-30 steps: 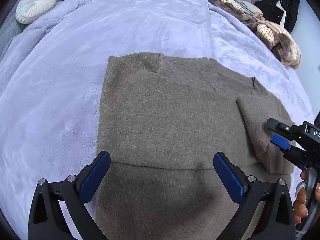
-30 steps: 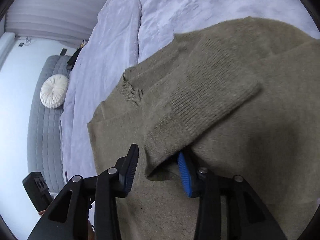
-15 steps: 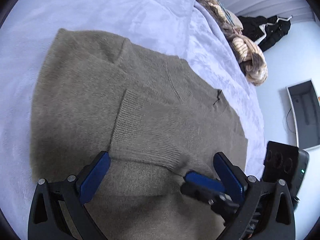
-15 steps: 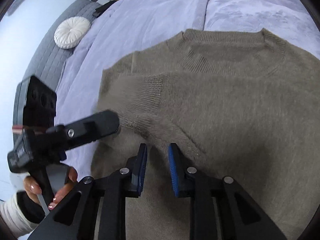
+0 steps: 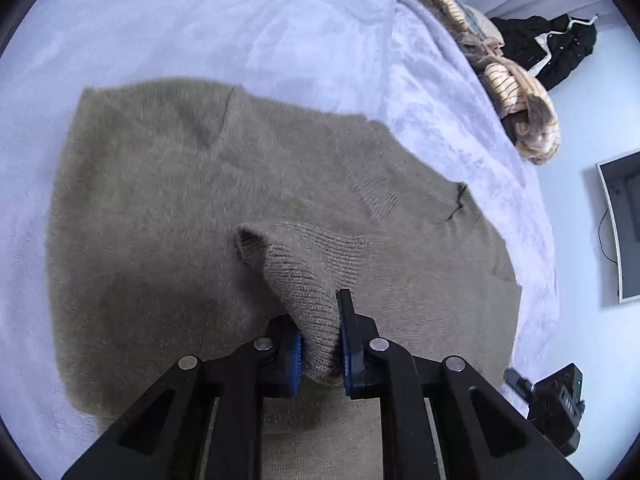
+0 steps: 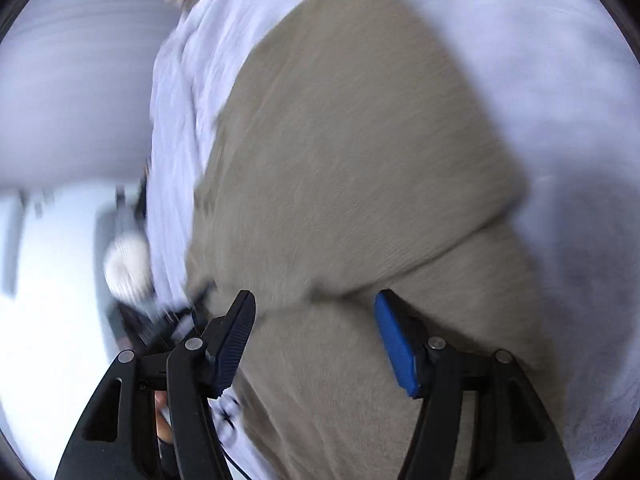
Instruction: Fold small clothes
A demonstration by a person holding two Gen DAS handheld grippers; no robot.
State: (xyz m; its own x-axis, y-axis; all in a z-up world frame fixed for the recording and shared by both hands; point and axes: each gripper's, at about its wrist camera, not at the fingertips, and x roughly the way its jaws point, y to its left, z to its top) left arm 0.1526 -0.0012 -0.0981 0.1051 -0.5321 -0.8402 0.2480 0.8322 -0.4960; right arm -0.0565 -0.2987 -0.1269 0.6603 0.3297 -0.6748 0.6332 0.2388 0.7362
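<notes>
An olive-brown knit sweater (image 5: 168, 208) lies flat on a lilac bed cover (image 5: 240, 20). Its ribbed sleeve cuff (image 5: 312, 264) stands bunched up from the body of the sweater. My left gripper (image 5: 318, 340) is closing and its blue pads pinch that cuff. The right wrist view is blurred: the sweater (image 6: 352, 128) fills it, and my right gripper (image 6: 316, 344) hovers over the fabric with its jaws opening and nothing pinched between them. The right gripper's black housing (image 5: 556, 404) shows at the lower right of the left wrist view.
A heap of striped and tan clothes (image 5: 508, 80) and a black jacket (image 5: 556, 48) lie at the bed's far right edge. A monitor (image 5: 620, 224) stands off the bed to the right. A round white cushion (image 6: 128, 268) shows blurred at left.
My left gripper went from wide open to shut on the sleeve cuff. My right gripper let go of the sleeve, opened, and swung away across the sweater.
</notes>
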